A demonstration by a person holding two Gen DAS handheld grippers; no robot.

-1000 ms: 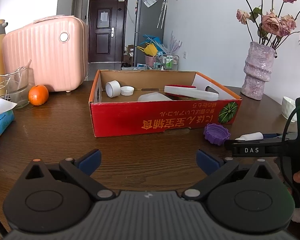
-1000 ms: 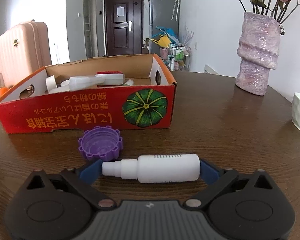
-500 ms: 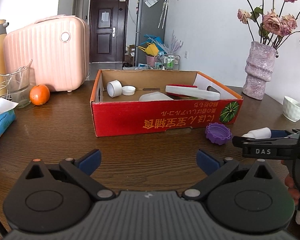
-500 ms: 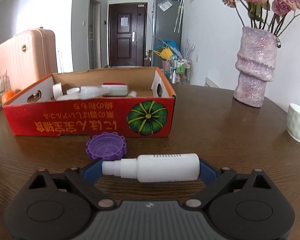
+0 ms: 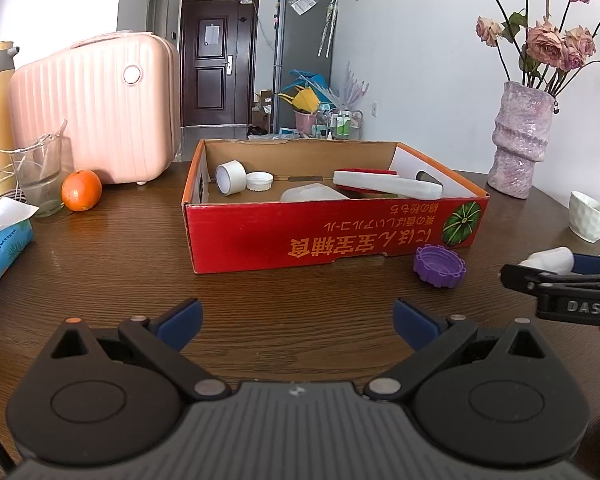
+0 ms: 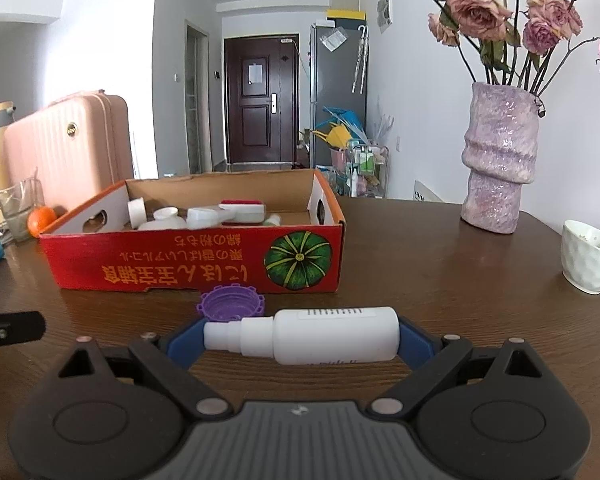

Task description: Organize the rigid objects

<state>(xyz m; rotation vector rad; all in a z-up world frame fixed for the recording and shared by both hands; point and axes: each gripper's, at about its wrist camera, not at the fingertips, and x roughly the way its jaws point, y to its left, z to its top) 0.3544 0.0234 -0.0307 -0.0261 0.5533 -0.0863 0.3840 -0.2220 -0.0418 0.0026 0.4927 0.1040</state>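
The right gripper (image 6: 300, 338) clamps a white spray bottle (image 6: 320, 334) lying sideways (nozzle to the left) above the table (image 6: 440, 280). Just beyond it lies a purple cap (image 6: 231, 303), close before the red cardboard box (image 6: 196, 262). The left gripper (image 5: 298, 318) is spread wide, holding nothing.

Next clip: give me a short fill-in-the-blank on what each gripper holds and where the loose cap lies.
1. The right gripper is shut on a white ____.
2. The left gripper is open and holds ____.
3. The purple cap lies on the table, in front of the red ____.
4. The roll of tape lies ____ the box.

Missing words: bottle; nothing; box; inside
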